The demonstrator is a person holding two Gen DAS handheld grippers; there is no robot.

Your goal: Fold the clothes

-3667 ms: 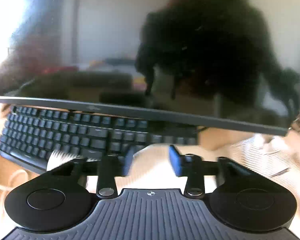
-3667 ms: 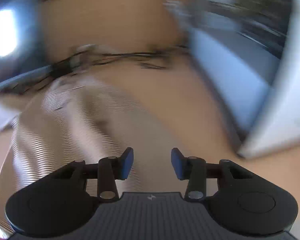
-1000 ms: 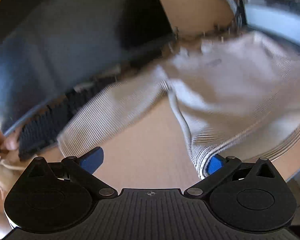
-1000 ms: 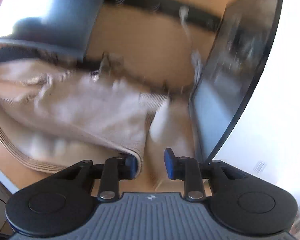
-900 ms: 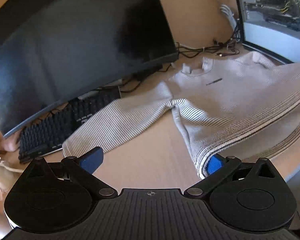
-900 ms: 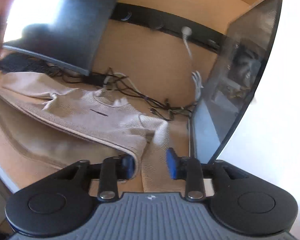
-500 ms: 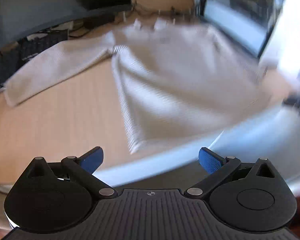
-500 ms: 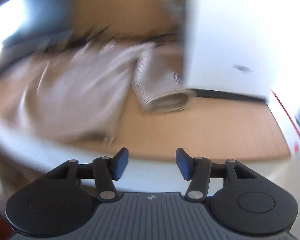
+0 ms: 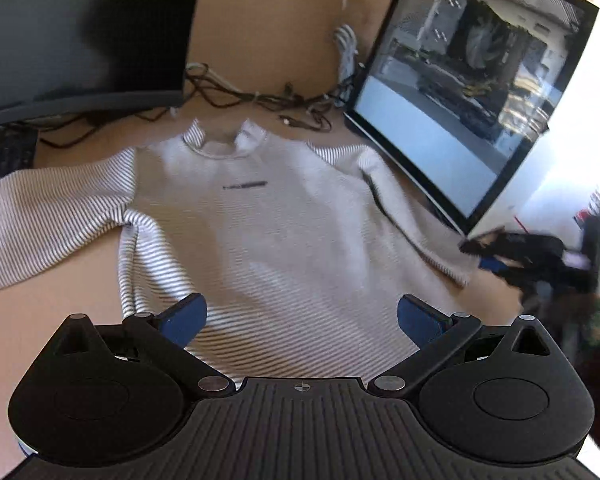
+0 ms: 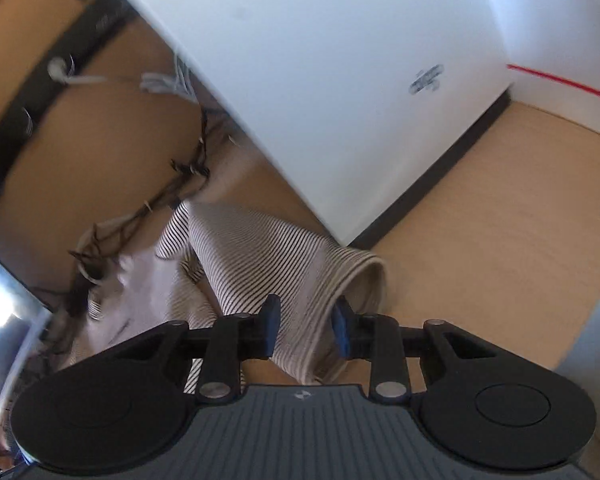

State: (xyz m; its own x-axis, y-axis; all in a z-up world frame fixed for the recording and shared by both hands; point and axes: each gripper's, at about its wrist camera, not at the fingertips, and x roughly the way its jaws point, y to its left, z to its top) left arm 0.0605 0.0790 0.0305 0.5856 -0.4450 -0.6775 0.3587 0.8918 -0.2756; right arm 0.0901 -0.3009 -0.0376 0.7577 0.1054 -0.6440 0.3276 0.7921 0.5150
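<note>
Striped white knit sweater [image 9: 276, 240] spread flat, unfolded. Left gripper [image 9: 302, 318] spread wide above hem. Right gripper [image 10: 305, 330] half-closed around cuff [image 10: 352, 284], not pinching. All folds outstanding.

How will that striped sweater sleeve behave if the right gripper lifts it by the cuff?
Probably floppy: the sleeve already lies rumpled and bent beside the white box, so it should hang and trail. The ribbed knit looks grippy, unlikely to slip from the right gripper. The sweater body lying on the desk may drag along.
</note>
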